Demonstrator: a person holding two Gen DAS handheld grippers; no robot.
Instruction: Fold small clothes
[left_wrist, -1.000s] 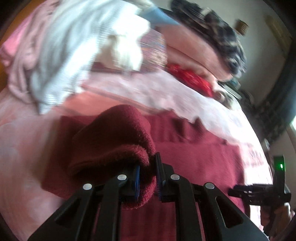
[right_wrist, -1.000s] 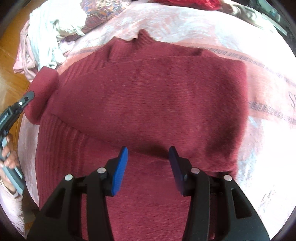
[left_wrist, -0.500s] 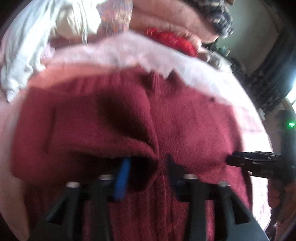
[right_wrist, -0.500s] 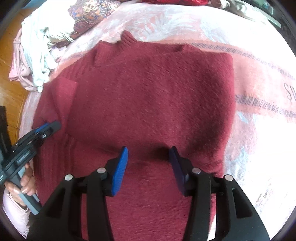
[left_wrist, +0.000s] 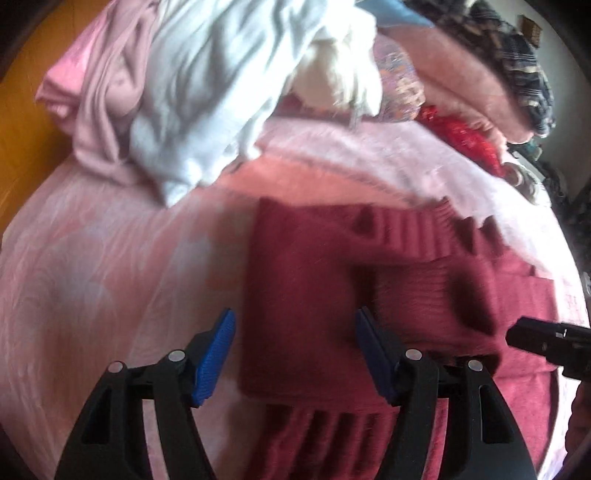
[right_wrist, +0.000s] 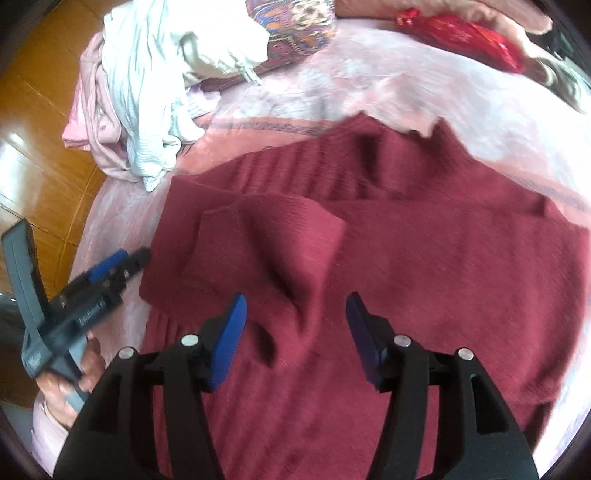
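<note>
Both grippers hang with their blue pads apart above a dark red sweater spread on a pink blanket. From the left wrist, the left gripper has just been opening its jaws; they stand wide, clamping nothing, and the folded-over edge of the sweater lies beneath the gap without touching either pad. A ribbed sleeve lies across the top of the sweater toward the collar. The pink blanket fills the left side of this view, and behind it sits a heap of clothes, a pale blue-white garment over a pink one. Farther back lies a red bundle, and the black tip of the right gripper enters from the right edge. From the right wrist, the right gripper has also just been opening its jaws; they are spread with only a rumpled fold of sweater below them, nothing pinched. The sleeve end lies folded inward across the chest. At the left, a hand holds the left gripper just beside the sweater's edge, over the blanket. Wooden floor shows beyond the pile of pale clothes.
</note>
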